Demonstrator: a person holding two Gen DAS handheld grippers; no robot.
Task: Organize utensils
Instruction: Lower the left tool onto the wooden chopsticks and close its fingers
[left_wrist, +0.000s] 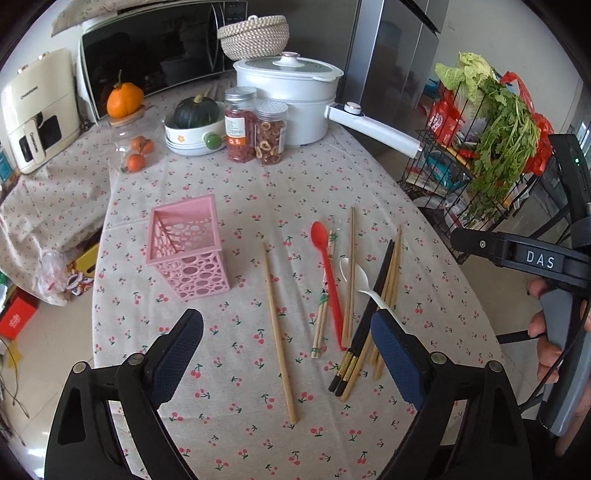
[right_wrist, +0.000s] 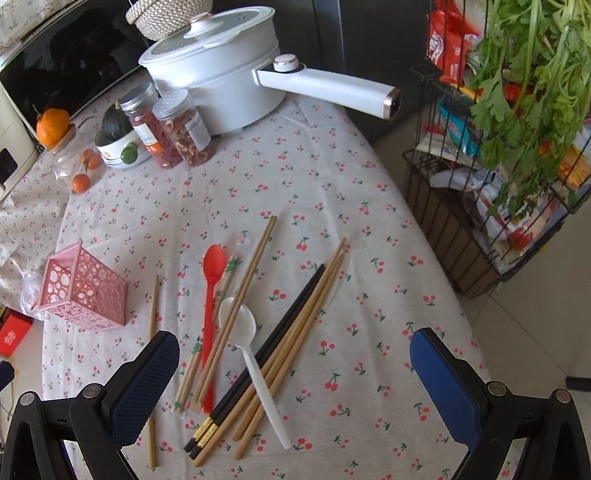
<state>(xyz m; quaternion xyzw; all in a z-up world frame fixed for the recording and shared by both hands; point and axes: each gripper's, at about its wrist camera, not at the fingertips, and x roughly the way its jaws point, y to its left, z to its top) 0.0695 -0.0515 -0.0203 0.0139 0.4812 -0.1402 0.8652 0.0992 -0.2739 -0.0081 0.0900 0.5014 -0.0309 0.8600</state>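
Note:
A pink perforated utensil holder (left_wrist: 188, 247) (right_wrist: 81, 291) stands upright on the cherry-print tablecloth (left_wrist: 240, 206). To its right lies a loose pile of utensils: a red spoon (left_wrist: 318, 234) (right_wrist: 214, 262), a white spoon (left_wrist: 364, 282) (right_wrist: 240, 321), black chopsticks (left_wrist: 363, 314) (right_wrist: 287, 314) and several wooden chopsticks. One wooden chopstick (left_wrist: 279, 332) (right_wrist: 155, 306) lies apart between holder and pile. My left gripper (left_wrist: 286, 325) hovers open above that lone chopstick, holding nothing. My right gripper (right_wrist: 293, 343) hangs open over the near end of the pile, empty; a hand holds its body (left_wrist: 517, 254).
A white pot (left_wrist: 291, 103) with a long handle (right_wrist: 325, 88), two jars (left_wrist: 255, 125), a bowl holding a dark squash (left_wrist: 195, 125) and a microwave (left_wrist: 147, 51) crowd the table's far side. A wire rack (right_wrist: 461, 240) of greens stands past the right table edge.

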